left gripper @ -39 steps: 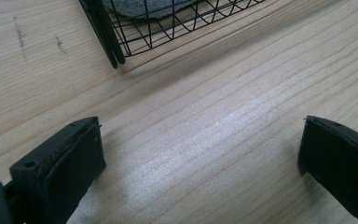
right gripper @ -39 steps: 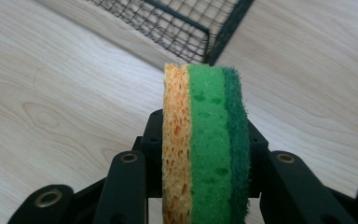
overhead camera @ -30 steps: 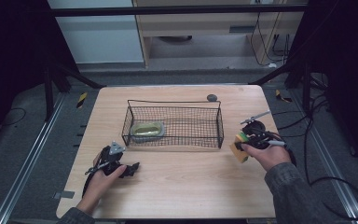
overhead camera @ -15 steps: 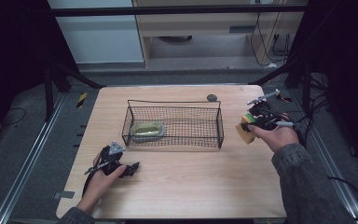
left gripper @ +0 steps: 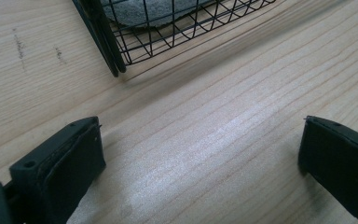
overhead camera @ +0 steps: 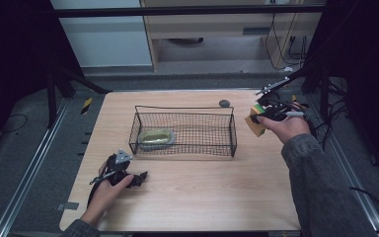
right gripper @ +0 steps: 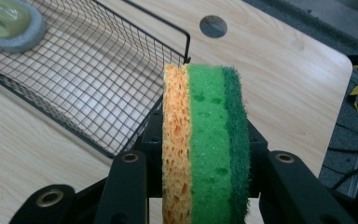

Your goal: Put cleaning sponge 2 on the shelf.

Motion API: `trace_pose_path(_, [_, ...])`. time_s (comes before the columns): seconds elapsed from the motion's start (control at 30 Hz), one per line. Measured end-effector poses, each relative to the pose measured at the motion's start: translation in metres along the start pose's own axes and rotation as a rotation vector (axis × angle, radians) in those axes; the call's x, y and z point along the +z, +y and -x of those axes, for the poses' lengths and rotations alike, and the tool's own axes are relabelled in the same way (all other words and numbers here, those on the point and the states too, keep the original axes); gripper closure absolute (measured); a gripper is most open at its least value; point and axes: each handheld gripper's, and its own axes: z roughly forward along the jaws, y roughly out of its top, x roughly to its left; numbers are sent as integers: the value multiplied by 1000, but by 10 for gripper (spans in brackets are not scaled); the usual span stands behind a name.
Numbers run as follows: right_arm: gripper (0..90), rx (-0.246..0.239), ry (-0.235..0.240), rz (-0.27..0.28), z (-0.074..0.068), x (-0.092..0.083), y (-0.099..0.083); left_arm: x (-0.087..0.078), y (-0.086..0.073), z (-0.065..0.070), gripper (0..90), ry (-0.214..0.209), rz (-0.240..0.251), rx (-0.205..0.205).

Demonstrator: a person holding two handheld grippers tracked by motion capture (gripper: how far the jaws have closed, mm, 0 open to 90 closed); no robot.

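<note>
My right gripper (overhead camera: 259, 115) is shut on an orange-and-green sponge (overhead camera: 255, 121) and holds it in the air just right of the black wire basket (overhead camera: 232, 132). In the right gripper view the sponge (right gripper: 205, 140) stands on edge between the jaws, orange side left, dark green scouring side right, above the basket's corner (right gripper: 182, 60). A grey-rimmed, yellow-green sponge (overhead camera: 157, 138) lies in the basket's left end. My left gripper (overhead camera: 139, 178) rests on the wooden table (overhead camera: 202, 192) near the front left, jaws wide open with bare wood between them.
A small round grey disc (overhead camera: 224, 103) sits on the table behind the basket's right end. The basket corner (left gripper: 107, 51) lies just ahead of my left gripper. Black frame posts and cables (overhead camera: 325, 74) stand off the right edge.
My right gripper has lifted the sponge off the table and carried it up and away from the person, beside the basket's right end. The left hand has stayed put.
</note>
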Motion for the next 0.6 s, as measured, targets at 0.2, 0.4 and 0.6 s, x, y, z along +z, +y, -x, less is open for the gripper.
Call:
trace_pose_path(0.2, [642, -16, -13, 3, -1, 5, 16, 0, 0, 0, 0, 0, -2, 1])
trace_pose_path(0.4, [642, -44, -27, -6, -5, 8, 33, 0, 0, 0, 0, -1, -2, 0])
trace_pose_path(0.6, [643, -69, -42, -9, -11, 16, 45, 0, 0, 0, 0, -1, -2, 1])
